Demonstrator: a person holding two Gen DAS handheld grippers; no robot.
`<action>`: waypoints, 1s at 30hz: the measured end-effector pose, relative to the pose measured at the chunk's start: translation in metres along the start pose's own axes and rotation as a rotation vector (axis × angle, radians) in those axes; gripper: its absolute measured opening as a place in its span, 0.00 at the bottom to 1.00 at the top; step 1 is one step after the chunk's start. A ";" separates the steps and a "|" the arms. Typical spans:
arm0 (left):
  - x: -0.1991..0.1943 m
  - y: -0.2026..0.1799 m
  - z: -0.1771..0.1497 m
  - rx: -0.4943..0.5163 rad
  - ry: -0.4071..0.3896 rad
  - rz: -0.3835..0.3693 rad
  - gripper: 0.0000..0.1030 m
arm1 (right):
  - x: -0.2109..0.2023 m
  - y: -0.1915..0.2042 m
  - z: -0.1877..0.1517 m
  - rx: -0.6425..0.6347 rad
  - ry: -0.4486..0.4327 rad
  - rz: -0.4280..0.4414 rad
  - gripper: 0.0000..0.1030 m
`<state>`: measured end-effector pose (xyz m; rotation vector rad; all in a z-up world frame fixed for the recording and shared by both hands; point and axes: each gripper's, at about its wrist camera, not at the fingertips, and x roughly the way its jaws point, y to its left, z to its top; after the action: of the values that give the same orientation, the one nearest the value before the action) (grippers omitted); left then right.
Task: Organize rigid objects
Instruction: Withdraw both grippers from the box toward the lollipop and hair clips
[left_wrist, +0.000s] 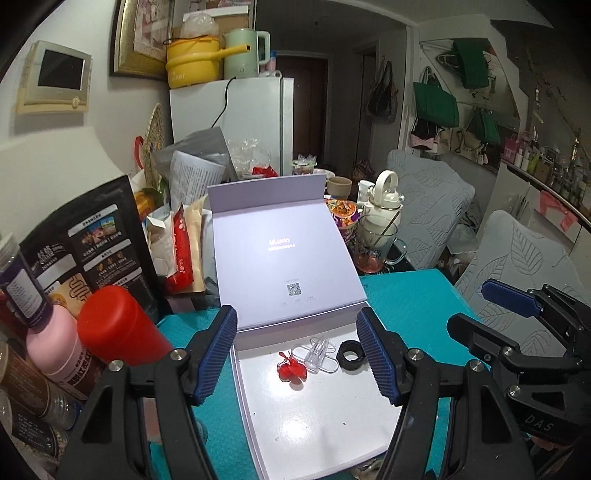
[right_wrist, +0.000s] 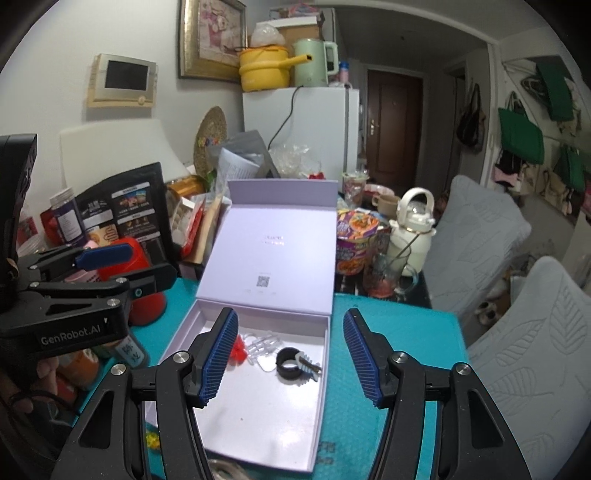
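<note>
An open lilac box (left_wrist: 314, 424) (right_wrist: 258, 410) lies on the teal mat, its lid raised at the back. Near its far wall lie a small red clip (left_wrist: 291, 372) (right_wrist: 239, 350), a clear plastic clip (left_wrist: 317, 353) (right_wrist: 263, 347) and a black ring (left_wrist: 351, 355) (right_wrist: 289, 362). A small light-blue comb-like clip (right_wrist: 307, 364) rests against the ring. My left gripper (left_wrist: 298, 354) is open and empty above the box's near half. My right gripper (right_wrist: 290, 356) is open and empty over the box's right side; it also shows at the right of the left wrist view (left_wrist: 509, 314).
A red canister (left_wrist: 118, 325), a pink bottle (left_wrist: 59, 343) and a black pouch (left_wrist: 92, 243) crowd the left. An instant-noodle cup (right_wrist: 356, 240), a glass mug (right_wrist: 388, 273) and a white kettle (right_wrist: 412, 236) stand behind the mat. Grey chairs (right_wrist: 517, 332) are on the right.
</note>
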<state>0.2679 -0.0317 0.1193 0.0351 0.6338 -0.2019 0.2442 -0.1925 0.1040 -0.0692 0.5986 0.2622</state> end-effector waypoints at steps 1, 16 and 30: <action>-0.005 -0.001 -0.001 0.001 -0.005 0.003 0.65 | -0.004 0.001 0.000 -0.003 -0.004 -0.002 0.58; -0.053 0.000 -0.049 0.023 -0.006 -0.007 0.68 | -0.055 0.021 -0.028 -0.014 -0.029 -0.018 0.69; -0.072 0.016 -0.103 -0.003 0.049 -0.008 0.68 | -0.077 0.047 -0.074 -0.025 0.001 -0.017 0.72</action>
<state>0.1545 0.0067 0.0787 0.0345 0.6830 -0.2079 0.1298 -0.1747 0.0874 -0.0985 0.5959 0.2529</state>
